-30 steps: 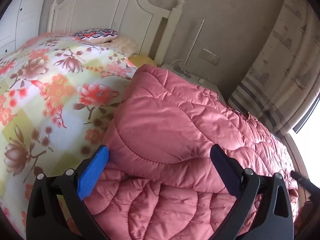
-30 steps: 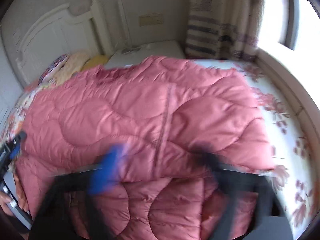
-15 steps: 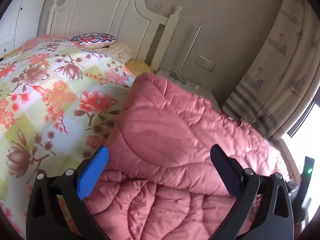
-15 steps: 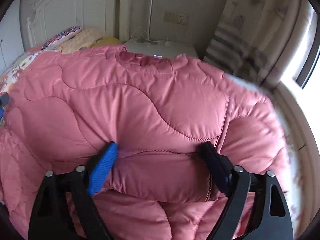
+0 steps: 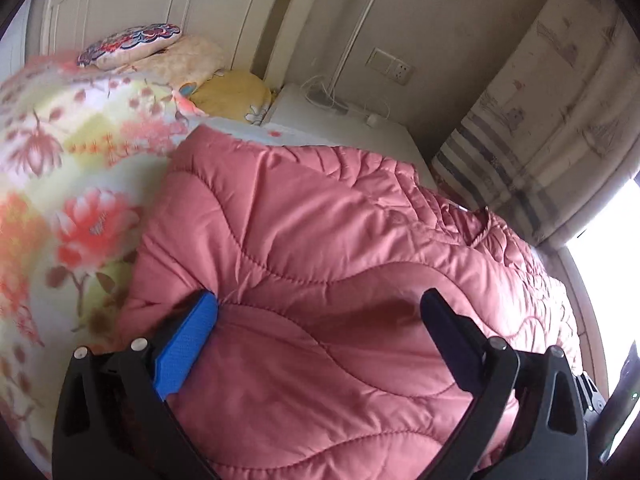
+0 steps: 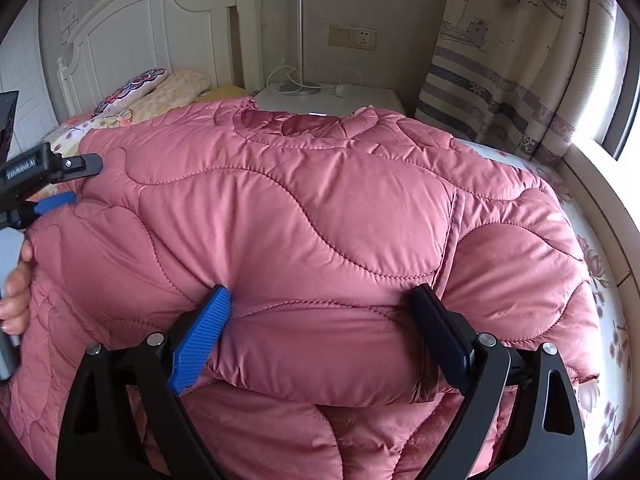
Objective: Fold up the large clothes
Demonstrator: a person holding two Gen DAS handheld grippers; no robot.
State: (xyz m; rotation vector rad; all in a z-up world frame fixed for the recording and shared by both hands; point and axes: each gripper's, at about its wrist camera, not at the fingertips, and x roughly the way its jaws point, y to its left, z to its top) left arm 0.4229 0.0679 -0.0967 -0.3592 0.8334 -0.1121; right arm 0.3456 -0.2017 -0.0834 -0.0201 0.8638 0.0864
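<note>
Bed (image 5: 60, 168): floral cover in red, orange and pale yellow, with a white panelled headboard (image 6: 168, 28).

Quilted coat (image 6: 320, 216): pink, padded, wavy stitching. It lies across the bed, folded over itself into a thick bundle, neckline (image 6: 296, 124) toward the nightstand. It covers most of both views.

Curtain (image 6: 500, 52): cream with grey stripes and printed boats, beside a bright window.

Nightstand (image 6: 360, 98): white, carries a lamp base (image 6: 298, 90) with a thin upright pole, a white cable and a small white object.

Pillows at the bed head: one embroidered in red and blue (image 6: 132, 90), one beige (image 6: 176, 88), one yellow (image 5: 236, 94).

Right gripper (image 6: 320, 322): black frame, one blue ribbed pad (image 6: 200, 340), one dark pad. A rolled fold of the coat fills the gap between the fingers and both pads press into it; the jaws stand wide and are opening slightly.

Left gripper (image 5: 316, 336): same build, jaws wide, set over the coat's left part with padded fabric between the fingers. Whether the pads squeeze it cannot be told. In the right wrist view it shows at the coat's left edge, held by a hand (image 6: 18, 288).

Wall socket plate (image 6: 352, 36): beige switch and white outlet.

Writing: white lettering on the left gripper's body (image 6: 18, 168), too blurred to read surely.
</note>
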